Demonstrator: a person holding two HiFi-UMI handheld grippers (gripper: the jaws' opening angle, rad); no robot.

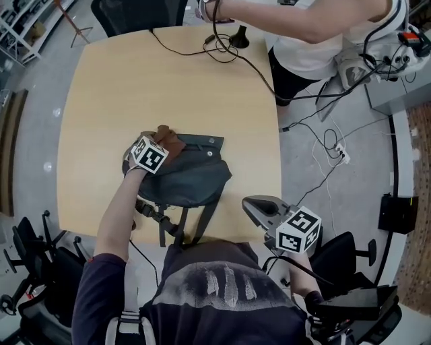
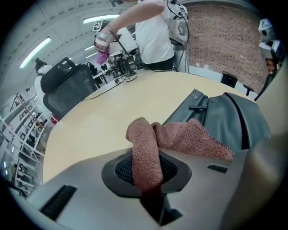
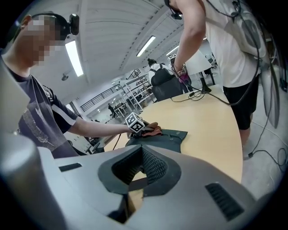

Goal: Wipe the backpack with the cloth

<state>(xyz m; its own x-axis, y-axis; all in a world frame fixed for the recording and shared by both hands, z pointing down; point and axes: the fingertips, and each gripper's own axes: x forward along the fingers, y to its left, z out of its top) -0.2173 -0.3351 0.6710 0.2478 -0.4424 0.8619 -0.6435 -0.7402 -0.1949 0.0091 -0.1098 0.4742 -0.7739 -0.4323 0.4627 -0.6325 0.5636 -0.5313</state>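
Note:
A dark grey backpack [image 1: 192,172] [image 2: 225,121] [image 3: 159,137] lies flat on the wooden table [image 1: 114,87] near its front edge, its straps [image 1: 172,226] hanging over the edge. A reddish-brown cloth [image 1: 168,140] [image 2: 180,137] [image 3: 154,130] rests on the backpack's upper left corner. My left gripper [image 1: 165,146] [image 2: 146,179] is shut on the cloth, which bunches up out of the jaws. Off the table's front right corner, my right gripper [image 1: 252,204] [image 3: 135,188] is shut and holds nothing, well apart from the backpack.
Another person [image 1: 303,27] stands at the table's far right, reaching over it. Black cables [image 1: 229,50] trail across the far edge and onto the floor. Office chairs stand behind the table [image 1: 135,13] and at the lower left [image 1: 34,263].

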